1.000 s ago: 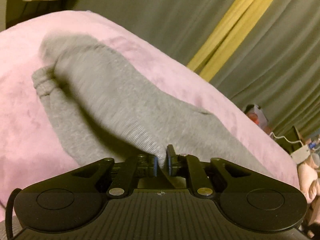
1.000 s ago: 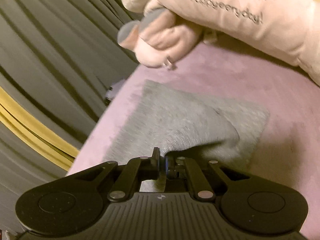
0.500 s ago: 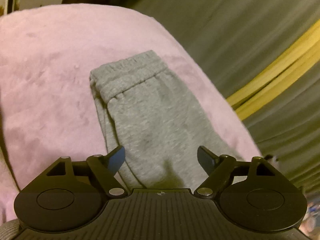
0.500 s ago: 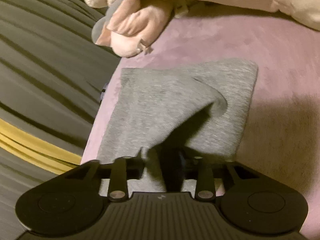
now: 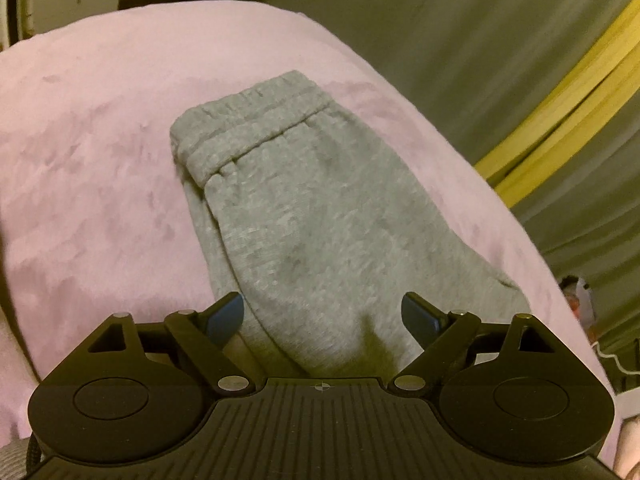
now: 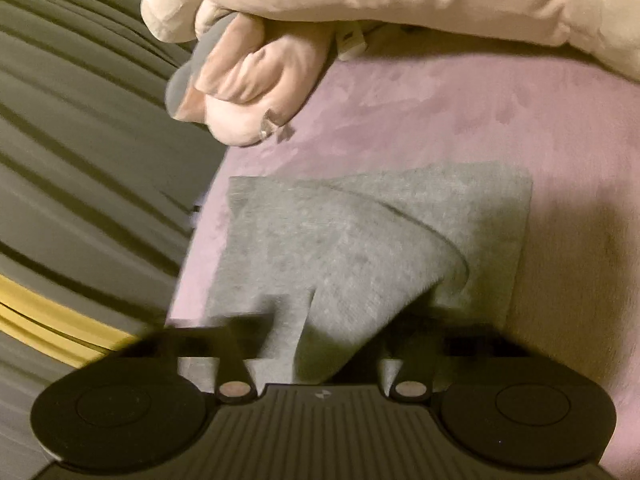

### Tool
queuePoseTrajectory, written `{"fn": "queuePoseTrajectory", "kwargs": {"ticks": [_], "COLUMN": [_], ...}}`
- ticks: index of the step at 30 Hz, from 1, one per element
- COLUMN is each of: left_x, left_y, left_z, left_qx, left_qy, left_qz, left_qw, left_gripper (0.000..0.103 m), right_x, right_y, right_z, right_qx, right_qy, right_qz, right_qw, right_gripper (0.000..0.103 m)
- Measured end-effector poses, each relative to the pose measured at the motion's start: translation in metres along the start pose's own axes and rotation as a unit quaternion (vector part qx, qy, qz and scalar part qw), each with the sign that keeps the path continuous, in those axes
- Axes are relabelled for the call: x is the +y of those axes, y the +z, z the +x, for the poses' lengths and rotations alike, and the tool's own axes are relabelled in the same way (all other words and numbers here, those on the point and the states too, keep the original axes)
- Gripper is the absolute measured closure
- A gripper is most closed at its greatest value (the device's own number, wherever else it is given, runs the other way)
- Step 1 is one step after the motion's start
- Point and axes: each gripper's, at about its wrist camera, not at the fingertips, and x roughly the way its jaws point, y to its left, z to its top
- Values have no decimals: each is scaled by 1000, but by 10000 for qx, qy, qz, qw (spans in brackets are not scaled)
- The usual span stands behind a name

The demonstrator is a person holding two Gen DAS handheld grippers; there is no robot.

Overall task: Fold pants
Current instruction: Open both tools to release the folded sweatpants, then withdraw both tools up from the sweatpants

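Note:
Grey sweatpants [image 5: 312, 216] lie folded on a pink blanket [image 5: 92, 168], the elastic waistband [image 5: 256, 120] at the far end. My left gripper [image 5: 323, 316] is open just above the near fold, holding nothing. In the right wrist view the other end of the pants [image 6: 360, 248] lies flat with a loose flap draped toward my right gripper [image 6: 320, 340]. Its fingers are motion-blurred and look spread wide, with cloth lying between them.
A large beige plush toy [image 6: 400, 4] with stitched lettering lies at the far side of the blanket [image 6: 440, 112], close to the pants. Dark green curtains [image 5: 460, 40] with a yellow stripe [image 5: 568, 112] hang past the bed edge.
Both grippers were shut on the pants a second ago. The left opened and drew back, leaving the folded layer flat. The right has just spread open, and the cloth sags from it.

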Motion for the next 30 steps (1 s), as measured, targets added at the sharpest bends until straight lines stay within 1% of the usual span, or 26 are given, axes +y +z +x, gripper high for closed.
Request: {"fn": "queuePoseTrajectory", "kwargs": {"ticks": [1, 2, 3, 5, 7, 8, 9, 10, 11, 12, 13, 14, 15, 16, 18, 19, 22, 23, 24, 25, 26, 27, 28, 29, 30], "left_x": [-1, -1, -1, -1, 0, 0, 1, 2, 2, 2, 2, 2, 2, 2, 1, 1, -1, -1, -1, -2, -2, -4, -6, -9, -13], "left_y": [0, 0, 0, 0, 0, 0, 0, 1, 1, 1, 1, 1, 1, 1, 1, 1, 1, 1, 1, 1, 1, 1, 1, 1, 1], "left_z": [1, 1, 1, 2, 3, 3, 3, 3, 2, 3, 3, 3, 3, 3, 4, 5, 4, 4, 3, 3, 4, 4, 4, 5, 6], "left_qx": [11, 12, 5, 2, 22, 20, 14, 8, 5, 13, 34, 53, 55, 44, 43, 54, 45, 26, 19, 19, 25, 32, 43, 63, 81], "left_qy": [23, 26, 18, 15, 35, 43, 29, 4, -10, -9, -6, -2, 6, 10, 24, 44, 57, 50, 52, 46, 43, 55, 58, 53, 59], "left_qz": [33, 52, 56, 32, 3, -20, -40, -50, -45, -34, -24, -23, -31, -41, -32, -17, 0, -1, 13, 41, 79, 119, 186, 266, 386], "left_qw": [10000, 10000, 10000, 10000, 10000, 10000, 10000, 10000, 10000, 10000, 10000, 10000, 10000, 10000, 10000, 10000, 10000, 10000, 10000, 10000, 10000, 9999, 9998, 9996, 9992], "left_gripper": [13, 13, 12, 12, 12, 12, 12, 12, 12, 12, 12, 12, 12, 12, 12, 12, 12, 12, 12, 12, 12, 12, 12, 12, 12], "right_x": [7, 14, 26, 44, 45, 40, 35, 30, 23, 14, 4, -5, -8, -6, 3, 6, 15, 16, 17, 20, 23, 24, 24, 24, 27], "right_y": [3, 6, 8, 10, 8, 6, 5, 4, 4, 4, 4, 3, 2, 2, 2, 3, 2, 1, 0, 2, 0, -2, -4, -5, -7], "right_z": [-1, -6, -15, -41, -63, -68, -67, -59, -43, -27, -13, -10, -15, -17, -20, -24, -33, -34, -32, -30, -27, -26, -30, -37, -48], "right_qx": [-13, -94, -259, -758, -1169, -1330, -1403, -1313, -1025, -595, -228, -174, -322, -365, -428, -503, -798, -852, -872, -866, -859, -928, -1042, -1216, -1395], "right_qy": [-91, -39, 86, 402, 857, 958, 742, 355, -117, -608, -941, -929, -760, -732, -726, -641, -213, -228, -468, -886, -1542, -2124, -2303, -2324, -2226], "right_qz": [-131, -316, -630, -1136, -1247, -1271, -1372, -1510, -1646, -1661, -1562, -1424, -1339, -1354, -1525, -1593, -1662, -1727, -1863, -2037, -2272, -2484, -2579, -2655, -2722], "right_qw": [9999, 9994, 9976, 9898, 9815, 9783, 9778, 9791, 9810, 9824, 9830, 9853, 9875, 9874, 9847, 9839, 9826, 9810, 9775, 9712, 9577, 9405, 9325, 9277, 9257], "right_gripper": [98, 98, 98, 98, 98, 98, 98, 98, 98, 98, 98, 98, 98, 97, 97, 98, 97, 97, 89, 70, 59, 46, 39, 37, 30]}}
